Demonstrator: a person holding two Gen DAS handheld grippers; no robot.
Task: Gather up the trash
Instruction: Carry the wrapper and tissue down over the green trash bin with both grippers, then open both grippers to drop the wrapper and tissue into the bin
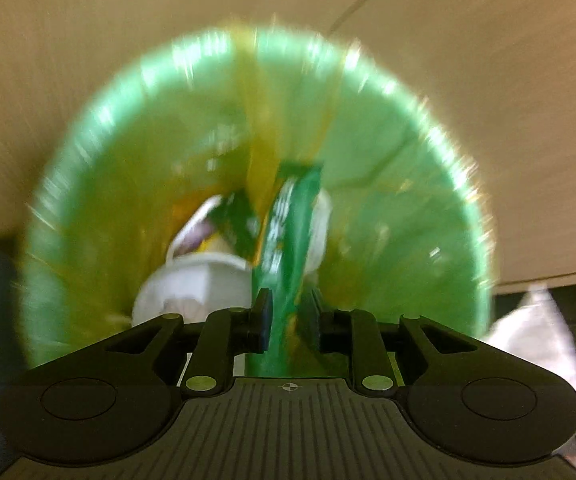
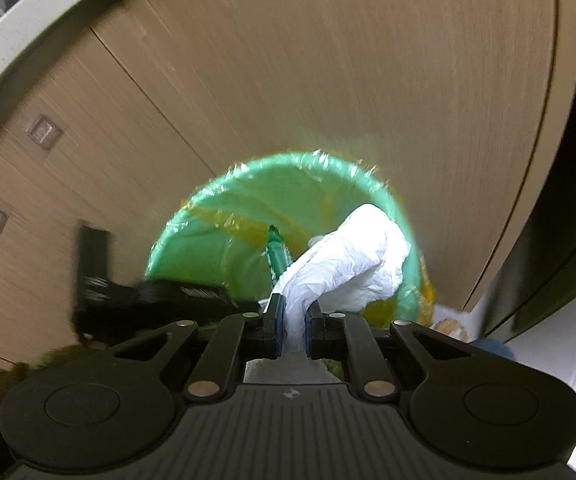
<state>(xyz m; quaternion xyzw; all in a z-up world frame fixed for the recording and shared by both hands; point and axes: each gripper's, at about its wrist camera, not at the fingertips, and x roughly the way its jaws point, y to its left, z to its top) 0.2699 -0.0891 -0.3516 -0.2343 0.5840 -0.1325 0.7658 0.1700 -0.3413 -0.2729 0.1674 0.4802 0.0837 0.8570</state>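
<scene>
A bin lined with a green bag (image 1: pixel 408 184) fills the left wrist view, with white cups and wrappers (image 1: pixel 191 280) lying at its bottom. A long green wrapper (image 1: pixel 288 220) hangs down into it between the fingers of my left gripper (image 1: pixel 286 312). The jaws stand apart around it and do not pinch it. In the right wrist view, my right gripper (image 2: pixel 292 320) is shut on a crumpled white paper (image 2: pixel 352 256) just above the near rim of the bin (image 2: pixel 215 216). The left gripper's black body (image 2: pixel 167 292) reaches over the bin from the left, and the green wrapper (image 2: pixel 276 254) dangles below it.
The bin stands against wooden cabinet doors (image 2: pixel 328 80) with recessed square handles (image 2: pixel 43 133). A pale counter edge (image 2: pixel 15 28) runs above them. A dark panel (image 2: pixel 568 220) rises at the right. White paper (image 1: pixel 536 332) shows at the right of the left wrist view.
</scene>
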